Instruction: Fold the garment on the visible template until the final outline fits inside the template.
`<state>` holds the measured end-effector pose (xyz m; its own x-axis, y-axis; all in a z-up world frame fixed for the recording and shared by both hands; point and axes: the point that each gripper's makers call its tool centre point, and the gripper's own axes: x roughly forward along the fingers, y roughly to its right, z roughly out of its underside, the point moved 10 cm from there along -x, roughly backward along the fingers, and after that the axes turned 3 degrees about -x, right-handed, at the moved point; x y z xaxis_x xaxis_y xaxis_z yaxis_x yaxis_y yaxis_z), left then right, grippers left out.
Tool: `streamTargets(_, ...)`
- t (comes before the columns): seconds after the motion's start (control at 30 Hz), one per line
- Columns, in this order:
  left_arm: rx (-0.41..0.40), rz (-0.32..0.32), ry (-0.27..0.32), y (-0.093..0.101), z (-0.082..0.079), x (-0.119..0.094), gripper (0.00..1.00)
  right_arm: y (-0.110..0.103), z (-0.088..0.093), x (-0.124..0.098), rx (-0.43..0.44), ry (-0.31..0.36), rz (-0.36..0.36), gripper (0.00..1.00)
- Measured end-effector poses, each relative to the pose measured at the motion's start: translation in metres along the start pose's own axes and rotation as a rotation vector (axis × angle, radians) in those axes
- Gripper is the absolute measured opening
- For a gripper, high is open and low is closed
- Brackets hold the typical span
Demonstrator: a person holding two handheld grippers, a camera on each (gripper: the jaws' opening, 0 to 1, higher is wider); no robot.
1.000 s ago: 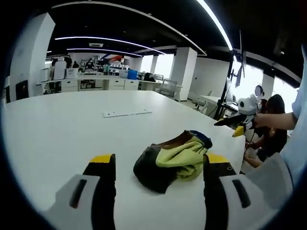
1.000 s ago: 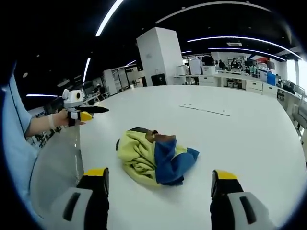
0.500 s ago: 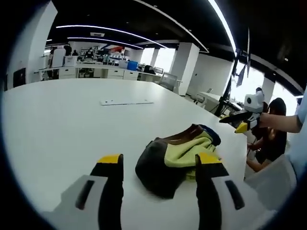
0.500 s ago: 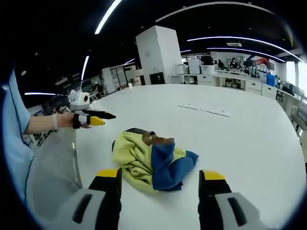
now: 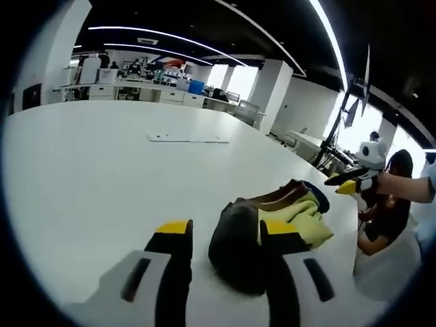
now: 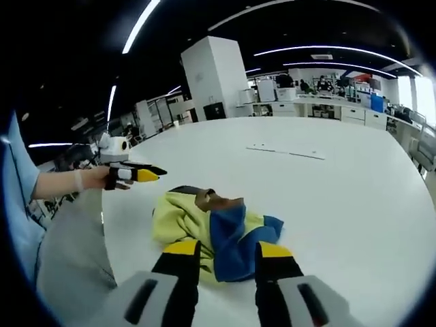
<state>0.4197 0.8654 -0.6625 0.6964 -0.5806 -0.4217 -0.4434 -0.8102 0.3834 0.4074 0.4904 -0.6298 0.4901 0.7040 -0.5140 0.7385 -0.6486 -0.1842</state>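
A crumpled garment [image 5: 300,212] in yellow, blue and dark brown lies bunched on the white table [image 5: 102,170] near its edge. In the right gripper view the garment [image 6: 204,225] shows its yellow and blue sides. My left gripper [image 5: 226,229] hangs short of it, jaws partly closed with a clear gap, the dark part of the cloth showing beyond them. My right gripper [image 6: 226,249] is likewise narrowed but open, held short of the blue fold. Each gripper appears in the other's view, off the garment's side: left gripper [image 6: 139,174], right gripper [image 5: 346,182].
A thin pale strip [image 5: 189,138] lies flat farther out on the table, also visible as the strip [image 6: 286,152]. A person's hand and blue sleeve [image 6: 20,204] are at the table edge. A seated person [image 5: 395,204] is beyond it. Desks and pillars stand far behind.
Both grippers' jaws have narrowed steadily over the last second. Both cameras have moved a little closer to the garment, which lies as before.
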Motion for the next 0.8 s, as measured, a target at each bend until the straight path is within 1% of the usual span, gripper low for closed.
streamTargets(0.03,-0.003,-0.001,-0.013,-0.002,0.002,0.004,0.35,-0.001,0.000,0.001,0.004,-0.003,-0.003,0.27)
streamTargets(0.07,-0.015,-0.007,-0.043,-0.004,0.007,0.008,0.35,0.001,0.002,0.001,0.005,-0.005,-0.005,0.27)
streamTargets(0.17,-0.038,0.000,-0.066,-0.005,0.012,0.013,0.33,0.001,0.003,0.002,0.007,-0.005,-0.014,0.27)
streamTargets(0.3,-0.077,-0.002,-0.065,-0.007,0.014,0.015,0.24,0.002,0.004,0.002,0.004,-0.010,-0.018,0.26)
streamTargets(0.4,-0.126,0.007,-0.062,-0.010,0.014,0.016,0.20,0.003,0.004,0.003,0.006,-0.016,-0.023,0.20)
streamTargets(0.53,-0.140,0.014,-0.079,-0.012,0.017,0.017,0.18,0.004,0.003,0.005,0.020,-0.024,-0.021,0.19)
streamTargets(0.63,-0.149,0.022,-0.085,-0.011,0.018,0.019,0.16,0.005,0.002,0.007,0.036,-0.025,-0.029,0.17)
streamTargets(0.8,-0.169,0.038,-0.095,-0.011,0.020,0.020,0.12,0.003,0.005,0.017,0.049,-0.055,-0.034,0.14)
